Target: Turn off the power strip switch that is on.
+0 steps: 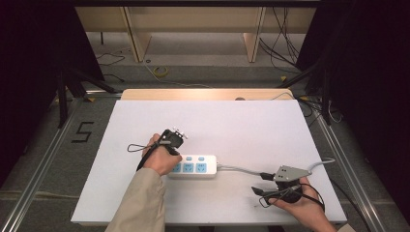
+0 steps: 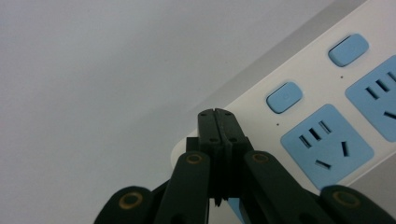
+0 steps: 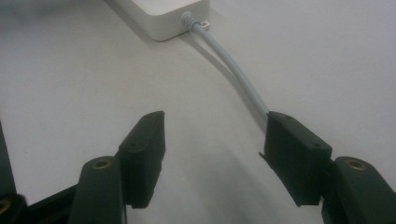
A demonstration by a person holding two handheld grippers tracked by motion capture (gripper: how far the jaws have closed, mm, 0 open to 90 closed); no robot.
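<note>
A white power strip [image 1: 193, 166] with blue sockets and blue switches lies near the middle front of the white table. My left gripper [image 1: 177, 153] is shut with nothing in it; its tips [image 2: 215, 113] rest at the strip's end [image 2: 299, 116], beside the first blue switch [image 2: 284, 97]. The strip's grey cable [image 1: 239, 168] runs right across the table. My right gripper [image 1: 258, 183] is open and low over the table, its right jaw against the cable [image 3: 233, 70], nothing between the jaws [image 3: 215, 135].
The white table top [image 1: 212, 121] ends at a wooden strip at the back. Dark stands and cables flank both sides of the table. A wooden frame [image 1: 193, 29] stands on the floor beyond.
</note>
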